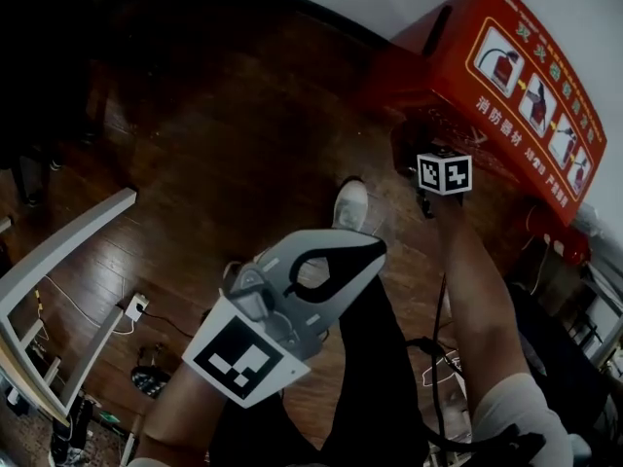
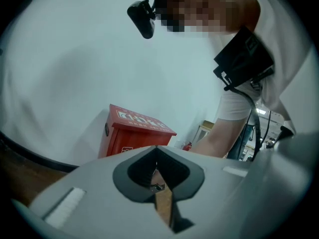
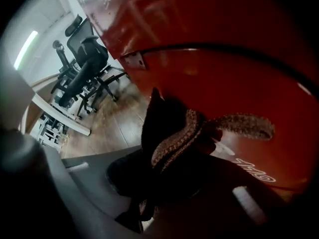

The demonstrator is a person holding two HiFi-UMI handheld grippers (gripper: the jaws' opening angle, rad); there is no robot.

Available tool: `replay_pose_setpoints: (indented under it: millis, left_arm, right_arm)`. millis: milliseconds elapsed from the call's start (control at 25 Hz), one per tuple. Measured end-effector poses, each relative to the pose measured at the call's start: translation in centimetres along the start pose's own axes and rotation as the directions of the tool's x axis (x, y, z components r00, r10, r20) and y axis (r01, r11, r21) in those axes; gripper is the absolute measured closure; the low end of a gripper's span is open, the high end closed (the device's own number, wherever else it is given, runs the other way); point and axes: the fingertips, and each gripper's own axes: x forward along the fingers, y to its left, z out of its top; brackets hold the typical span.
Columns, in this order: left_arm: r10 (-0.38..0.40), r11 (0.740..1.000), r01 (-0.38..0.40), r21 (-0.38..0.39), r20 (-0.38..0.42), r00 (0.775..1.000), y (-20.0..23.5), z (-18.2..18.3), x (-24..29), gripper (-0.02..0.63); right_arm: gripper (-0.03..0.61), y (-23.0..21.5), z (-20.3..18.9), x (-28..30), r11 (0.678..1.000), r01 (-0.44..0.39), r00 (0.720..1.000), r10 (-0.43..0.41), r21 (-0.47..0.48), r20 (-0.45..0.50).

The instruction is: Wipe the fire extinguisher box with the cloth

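Two claws, right claw (image 3: 172, 156) pinching cloth (image 3: 244, 122) at fire extinguisher box (image 3: 224, 49), left claw (image 2: 155, 151) closed, chair (image 3: 82, 59) nearby

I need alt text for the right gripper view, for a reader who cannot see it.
The right claw grips a dark cloth close to the red box. At the left, black office chairs stand on a wooden floor.
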Motion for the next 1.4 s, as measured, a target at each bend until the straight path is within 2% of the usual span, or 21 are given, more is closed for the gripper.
replay_pose_setpoints:
  millis: [120,280,480,640,880,1120,1240,1400]
  left_arm:
    - [0.006,1.000,-0.006,-0.005,0.002,1.000,0.3,0.0,-0.8,0.614]
    - [0.000,1.000,0.000,0.009,0.027,1.000,-0.2,2.0,-2.2,0.614]
    - [-0.024,0.998,0.022,0.057,0.043,0.999,-0.6,4.6,-4.5,0.614]
    - [-0.018,0.998,0.015,0.059,0.057,0.998,-0.8,5.4,-5.9,0.614]
    - [0.027,0.999,-0.030,0.043,0.072,0.997,0.6,3.7,-7.5,0.614]
    - [0.069,0.998,-0.068,-0.013,0.071,0.995,2.1,0.1,-8.1,0.614]
    - [0.102,0.994,-0.099,-0.045,0.066,0.993,2.7,-1.9,-8.5,0.614]
    - [0.129,0.991,-0.125,-0.055,0.073,0.989,3.4,-3.6,-9.4,0.614]
  right_arm:
    - [0.525,1.4,0.1,-1.1,1.000,-0.014,1.000,0.014,0.003,0.017]
    - [0.525,6.0,1.7,-6.7,0.998,-0.032,0.997,0.035,-0.054,0.070]
    - [0.525,12.6,7.1,-15.3,0.988,-0.033,0.973,0.066,-0.149,0.220]
    - [0.525,14.0,11.2,-17.7,0.987,-0.013,0.951,0.062,-0.161,0.303]
    - [0.525,11.3,12.1,-12.9,0.998,-0.018,0.955,0.034,-0.057,0.295]
    - [0.525,8.6,10.1,-4.1,0.997,0.021,0.974,-0.004,-0.070,0.228]
    - [0.525,7.4,8.8,0.4,0.995,0.018,0.985,-0.001,-0.097,0.173]
    - [0.525,5.4,7.1,4.3,0.996,0.026,0.995,-0.017,-0.086,0.094]
